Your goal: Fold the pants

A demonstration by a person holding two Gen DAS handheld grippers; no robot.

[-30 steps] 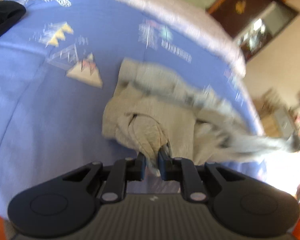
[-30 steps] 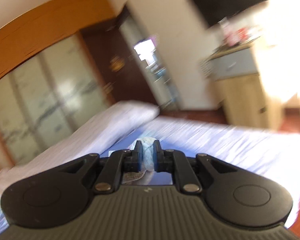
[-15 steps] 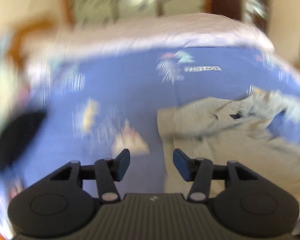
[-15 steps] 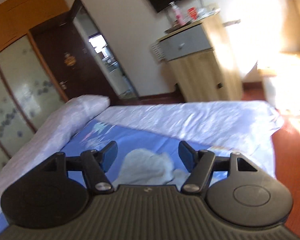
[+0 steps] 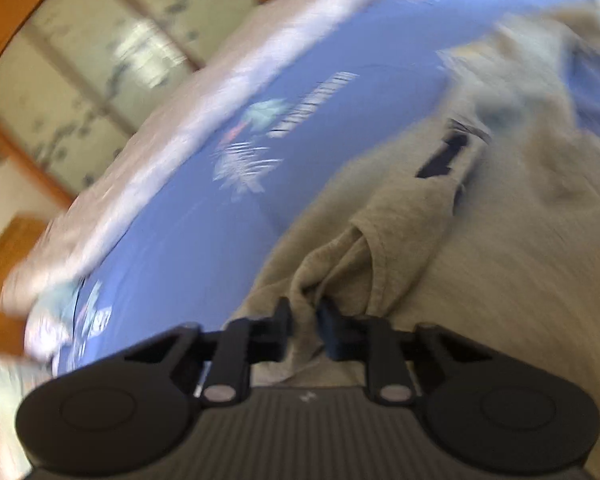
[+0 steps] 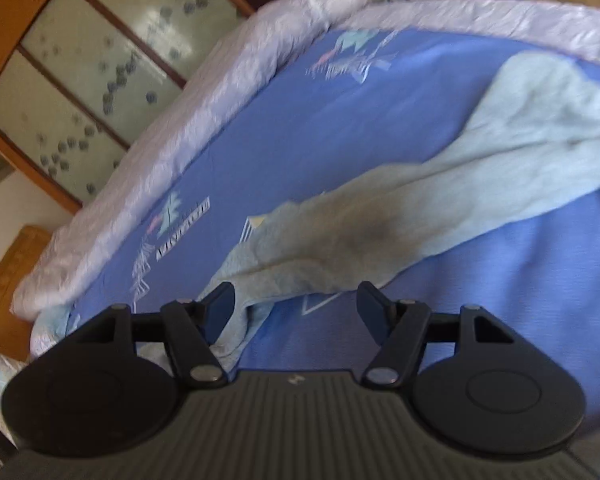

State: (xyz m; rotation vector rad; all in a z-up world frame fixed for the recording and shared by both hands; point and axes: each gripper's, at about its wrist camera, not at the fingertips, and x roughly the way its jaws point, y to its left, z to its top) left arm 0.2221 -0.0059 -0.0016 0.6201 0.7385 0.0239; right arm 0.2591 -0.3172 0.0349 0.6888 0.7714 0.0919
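Observation:
The beige-grey pants (image 5: 480, 248) lie crumpled on a blue patterned bedsheet (image 5: 204, 232). My left gripper (image 5: 305, 322) is shut on a bunched fold of the pants at their near edge. A dark label (image 5: 444, 156) shows on the fabric beyond. In the right wrist view a long pant leg (image 6: 440, 196) stretches across the sheet from the near left to the far right. My right gripper (image 6: 296, 306) is open just above the near end of that leg, with the fabric edge by its left finger (image 6: 220, 304).
A white quilted mattress border (image 6: 204, 96) runs along the far side of the blue sheet (image 6: 300, 120). Wooden-framed frosted sliding doors (image 6: 100, 40) stand behind the bed. The left wrist view is motion-blurred.
Both grippers let go of the pants half a second ago. The left has now closed on a new fold; the right stays open and has dropped low over the pant leg.

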